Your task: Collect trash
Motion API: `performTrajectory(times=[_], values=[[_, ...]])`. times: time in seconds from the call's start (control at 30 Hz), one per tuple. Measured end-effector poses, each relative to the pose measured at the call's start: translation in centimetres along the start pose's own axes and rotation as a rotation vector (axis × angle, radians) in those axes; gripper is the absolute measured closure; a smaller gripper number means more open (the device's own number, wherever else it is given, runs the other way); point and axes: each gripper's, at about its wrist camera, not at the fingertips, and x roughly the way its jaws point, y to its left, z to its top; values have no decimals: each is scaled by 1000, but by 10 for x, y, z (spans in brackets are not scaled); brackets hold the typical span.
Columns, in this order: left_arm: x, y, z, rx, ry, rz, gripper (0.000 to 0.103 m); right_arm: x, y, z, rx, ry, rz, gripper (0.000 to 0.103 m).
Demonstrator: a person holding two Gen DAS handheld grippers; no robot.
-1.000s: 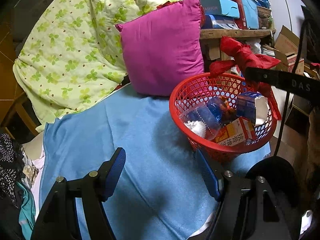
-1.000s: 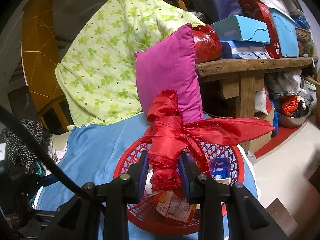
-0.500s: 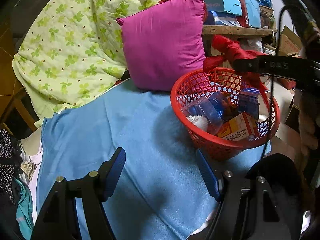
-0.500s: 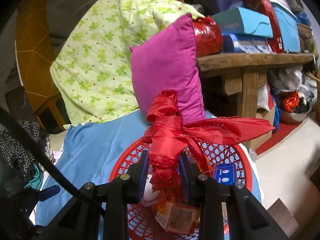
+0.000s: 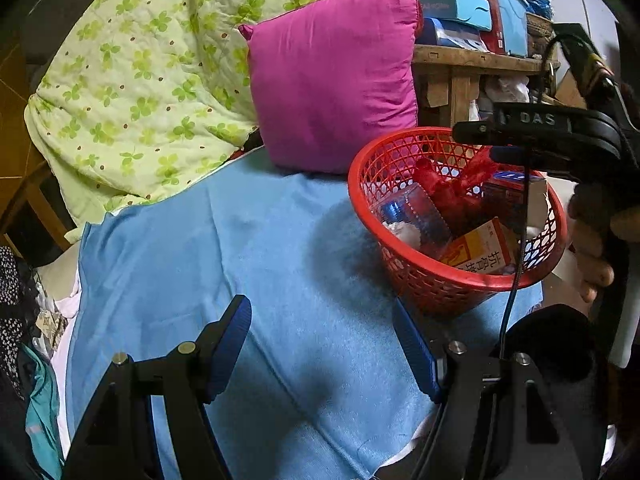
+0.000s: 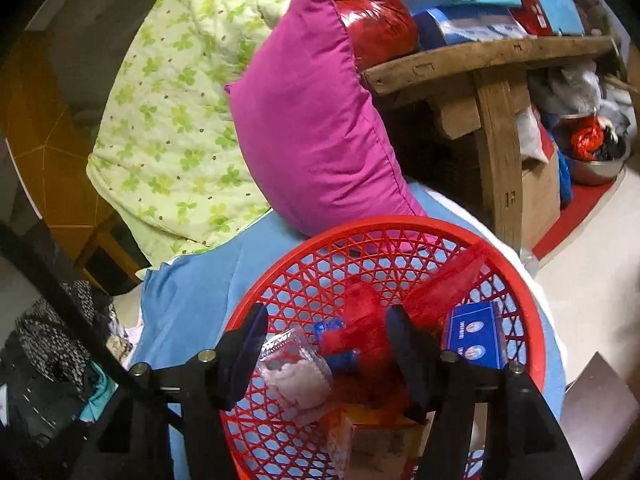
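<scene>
A red mesh basket (image 5: pixel 400 276) (image 6: pixel 304 280) stands on a blue cloth (image 5: pixel 260 264). Inside lie a crumpled red ribbon (image 5: pixel 444 192) (image 6: pixel 364 320), a clear wrapper (image 6: pixel 296 372), a blue box (image 6: pixel 474 334) and an orange box (image 5: pixel 480 252). My right gripper (image 6: pixel 324 344) is open directly over the basket, the ribbon lying loose between and beyond its fingers. It also shows in the left wrist view (image 5: pixel 532 136). My left gripper (image 5: pixel 324 344) is open and empty above the blue cloth, just left of the basket.
A magenta pillow (image 5: pixel 332 80) leans behind the basket, against a green floral quilt (image 5: pixel 140 80). A wooden bench (image 6: pixel 492 64) piled with boxes stands at the right. Clothes (image 6: pixel 52 332) lie at the left edge. Floor (image 6: pixel 592 280) shows at the right.
My right gripper lowered over the basket and opened. The red ribbon dropped from it into the basket. My left gripper stayed open and barely moved.
</scene>
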Motion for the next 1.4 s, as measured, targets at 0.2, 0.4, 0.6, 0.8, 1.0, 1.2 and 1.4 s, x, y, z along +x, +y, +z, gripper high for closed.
performTrajectory(times=[0.2,0.4,0.6,0.8,1.0,1.2,1.4], values=[[0,2,-1,-12,1,-8,30,-28,10,-12,-49,-76,-9,37],[-5,5,-2,-26,-11,-16,30,-55,23,-23,-107,-112,-22,37],[-14,8,0,-36,-29,-20,30,-78,36,-31,-145,-123,-43,37],[-26,12,1,-44,-56,-23,28,-97,52,-40,-193,-118,-72,37],[-38,16,1,-56,-80,-20,28,-109,64,-49,-219,-100,-85,37],[-50,22,1,-72,-109,-21,28,-119,75,-60,-251,-103,-112,37],[-61,21,0,-60,-140,-32,28,-126,84,-78,-263,-102,-147,37]])
